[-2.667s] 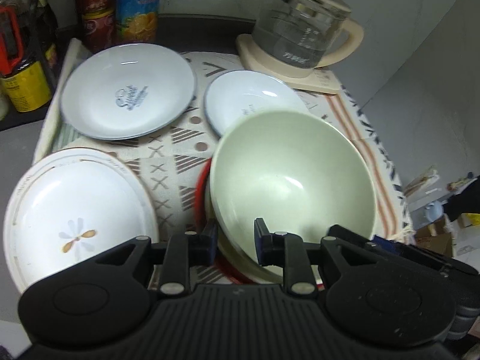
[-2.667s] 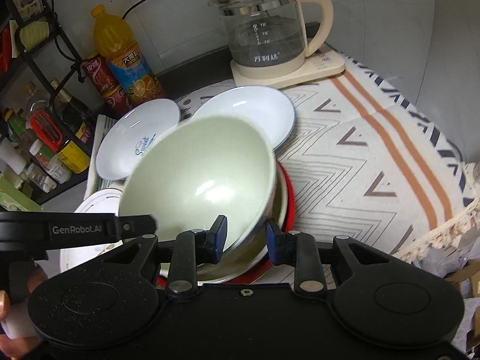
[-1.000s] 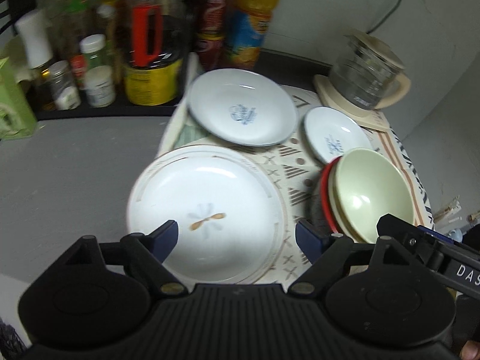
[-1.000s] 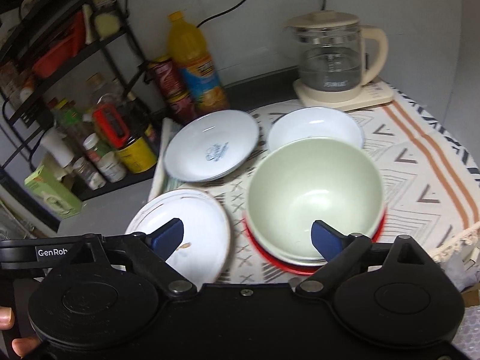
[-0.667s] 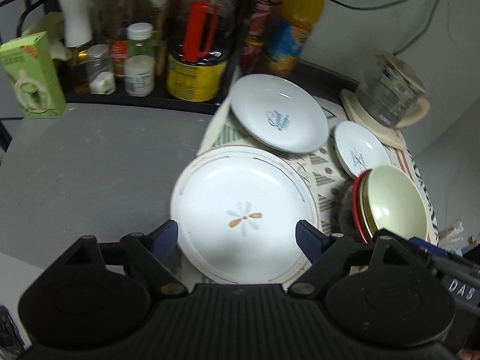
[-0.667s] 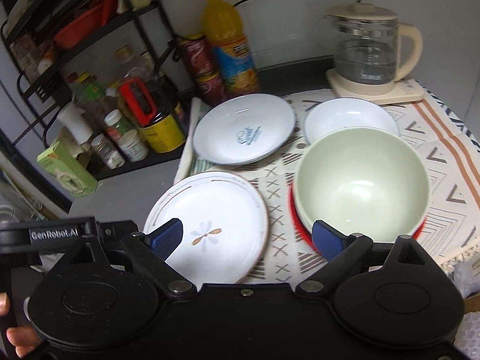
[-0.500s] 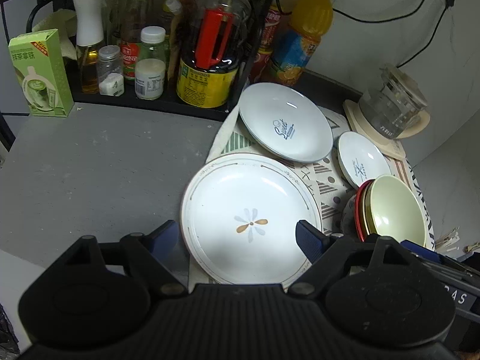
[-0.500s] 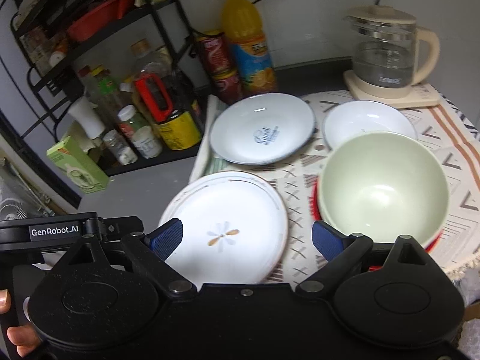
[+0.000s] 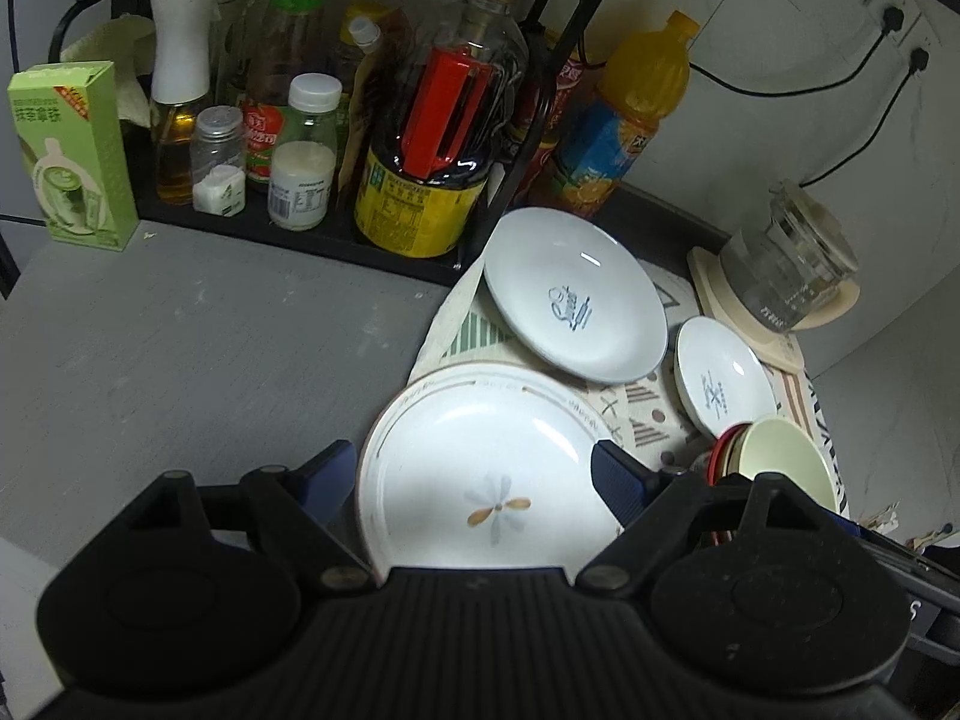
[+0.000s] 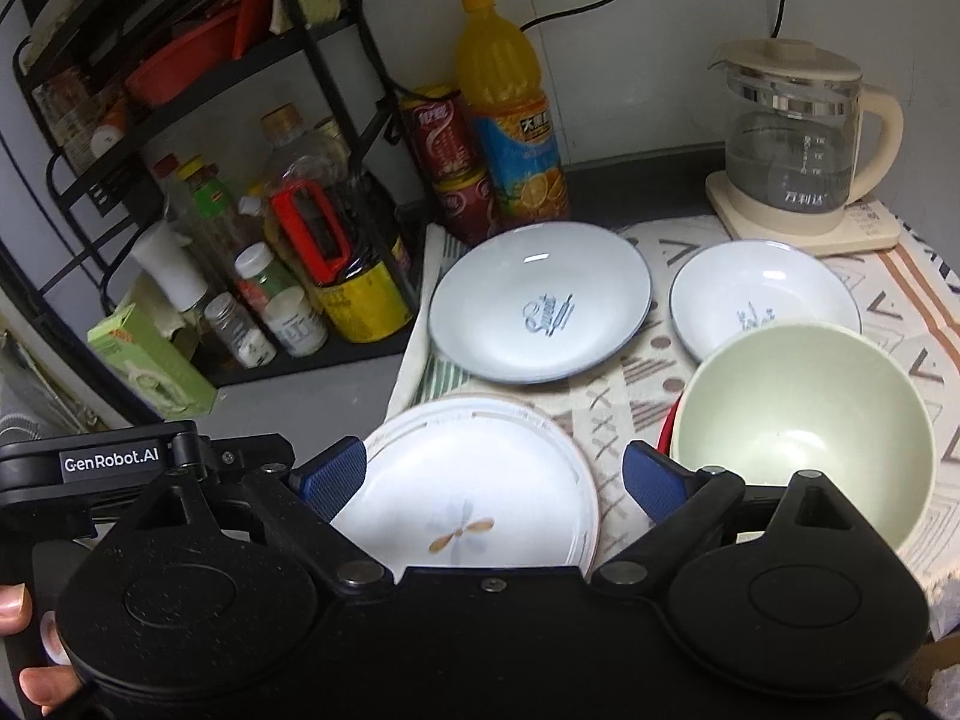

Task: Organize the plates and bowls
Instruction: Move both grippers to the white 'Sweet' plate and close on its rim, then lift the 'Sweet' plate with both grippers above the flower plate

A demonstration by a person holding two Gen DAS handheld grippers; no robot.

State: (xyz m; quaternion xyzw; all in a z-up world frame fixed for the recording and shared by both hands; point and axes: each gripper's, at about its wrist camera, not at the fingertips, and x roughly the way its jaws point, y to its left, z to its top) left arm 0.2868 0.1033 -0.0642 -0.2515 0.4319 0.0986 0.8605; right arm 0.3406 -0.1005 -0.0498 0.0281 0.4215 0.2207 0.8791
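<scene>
A grey counter (image 9: 180, 348) meets a patterned cloth (image 10: 900, 300) at frame right, bottle rack (image 10: 180, 120) upper left, kettle (image 10: 792, 144) upper right. Both grippers, left gripper (image 9: 474, 474) and right gripper (image 10: 492, 480), are spread wide and empty above the flowered plate (image 10: 474, 504); the green bowl (image 10: 804, 420) sits lower right.

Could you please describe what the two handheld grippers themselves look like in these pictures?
Both the left gripper and the right gripper are matte black plastic, with two round hubs, angular linkage arms with silver pivot pins, and blue textured pads on the fingers. The left body has a ribbed top. In the right wrist view, its side bears white "GenRobot.AI" lettering.
</scene>
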